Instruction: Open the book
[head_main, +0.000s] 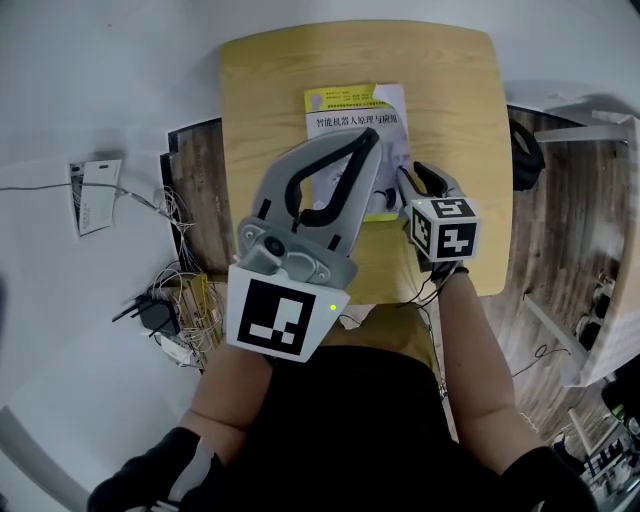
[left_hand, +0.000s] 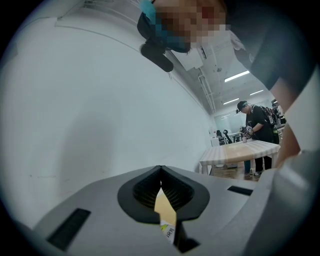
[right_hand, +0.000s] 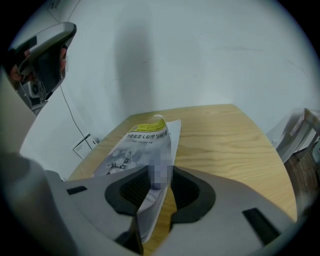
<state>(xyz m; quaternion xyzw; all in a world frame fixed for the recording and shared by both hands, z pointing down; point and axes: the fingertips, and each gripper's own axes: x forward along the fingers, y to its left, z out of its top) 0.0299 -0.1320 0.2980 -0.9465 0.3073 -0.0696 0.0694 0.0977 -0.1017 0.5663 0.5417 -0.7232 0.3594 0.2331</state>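
The book, with a yellow-and-white cover printed in Chinese, lies at the far middle of the wooden table. My right gripper is at the book's right edge and is shut on its front cover. In the right gripper view the cover curls up off a white page beneath. My left gripper is held high above the table, near the head camera. It is shut with nothing in it. Through a slit between its jaws a sliver of the book shows.
Cables and a power adapter lie on the floor left of the table, with a white tag beyond. Wooden furniture stands to the right. A person stands at another table far off in the left gripper view.
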